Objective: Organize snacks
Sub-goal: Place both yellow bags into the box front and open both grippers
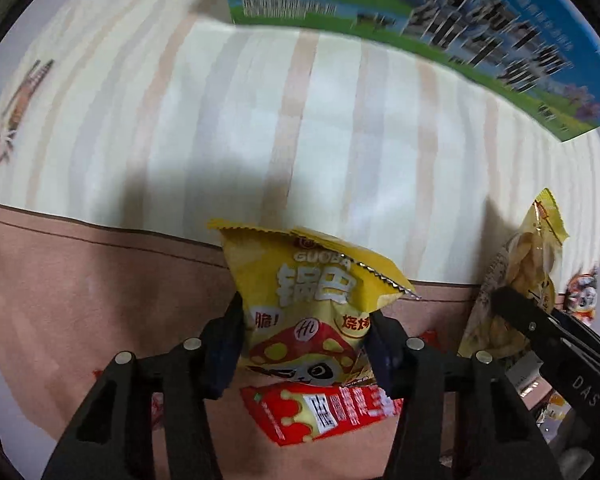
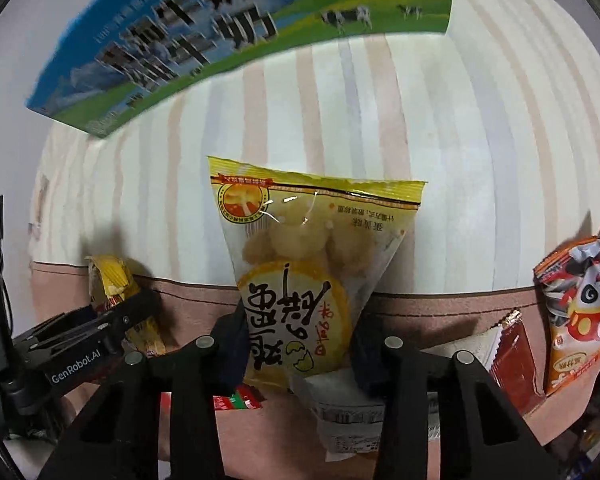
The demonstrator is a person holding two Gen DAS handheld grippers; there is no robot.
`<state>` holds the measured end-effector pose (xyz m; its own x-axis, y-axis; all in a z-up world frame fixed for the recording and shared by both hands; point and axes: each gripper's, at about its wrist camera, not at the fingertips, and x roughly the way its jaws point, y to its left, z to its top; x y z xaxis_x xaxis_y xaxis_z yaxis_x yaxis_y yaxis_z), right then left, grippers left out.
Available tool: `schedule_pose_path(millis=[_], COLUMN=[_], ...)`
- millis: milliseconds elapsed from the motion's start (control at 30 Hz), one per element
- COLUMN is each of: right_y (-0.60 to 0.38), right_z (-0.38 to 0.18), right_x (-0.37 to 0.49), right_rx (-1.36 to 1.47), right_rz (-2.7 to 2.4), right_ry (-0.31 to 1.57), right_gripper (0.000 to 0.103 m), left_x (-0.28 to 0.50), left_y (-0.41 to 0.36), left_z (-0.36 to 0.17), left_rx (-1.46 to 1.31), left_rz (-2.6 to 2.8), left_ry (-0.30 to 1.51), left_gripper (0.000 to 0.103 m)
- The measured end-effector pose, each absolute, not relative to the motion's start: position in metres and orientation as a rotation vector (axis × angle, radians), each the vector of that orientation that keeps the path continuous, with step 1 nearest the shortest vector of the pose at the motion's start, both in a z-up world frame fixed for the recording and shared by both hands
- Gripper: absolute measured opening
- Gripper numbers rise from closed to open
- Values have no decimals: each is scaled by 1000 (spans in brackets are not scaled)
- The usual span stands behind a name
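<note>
My left gripper [image 1: 306, 328] is shut on a yellow guoba snack bag [image 1: 308, 292] with a mushroom-hat panda, pinching its lower half between both pads. The bag hangs above the pink and striped cloth [image 1: 220, 120]. My right gripper [image 2: 300, 340] is shut on a clear-and-yellow bag of egg puffs [image 2: 300, 248], held by its lower part. In the left wrist view the egg puff bag [image 1: 532, 256] shows at the right edge. The right wrist view shows the guoba bag [image 2: 112, 280] at the left. A blue and green milk carton box [image 2: 220, 40] stands beyond both.
A red snack packet [image 1: 324, 412] lies on the cloth below the left gripper. An orange panda packet [image 2: 584, 300], a dark red-brown packet [image 2: 516, 364] and a white packet [image 2: 348, 412] lie near the right gripper. The milk box [image 1: 420, 20] borders the far side.
</note>
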<state>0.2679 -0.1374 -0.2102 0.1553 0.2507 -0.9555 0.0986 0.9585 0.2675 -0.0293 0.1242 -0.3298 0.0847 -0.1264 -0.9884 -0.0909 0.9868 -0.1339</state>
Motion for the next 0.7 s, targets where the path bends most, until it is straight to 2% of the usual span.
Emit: schedule_pose_path(millis=[133,367,567,700], right_y=[-137,-149,-150,-151], right_z=[-174,-85,-17,-1], right_x=[269,280,329,384], right_rx=[317,338,342,304], right_rz=[161,264,310,270], right_ry=[1348,1207,1105,1078], right_gripper=[44,44,44,44], left_x=[-31,-17,43,110], left_y=[124,126,128,126], left_z=[-292,-189,-122,-115], left_rx=[-215,-262,-269,-243], left_rz=[-70,-165,-226,-220], left_ry=[1435,1274,1194,1214], left_gripper=[51,51,52,52])
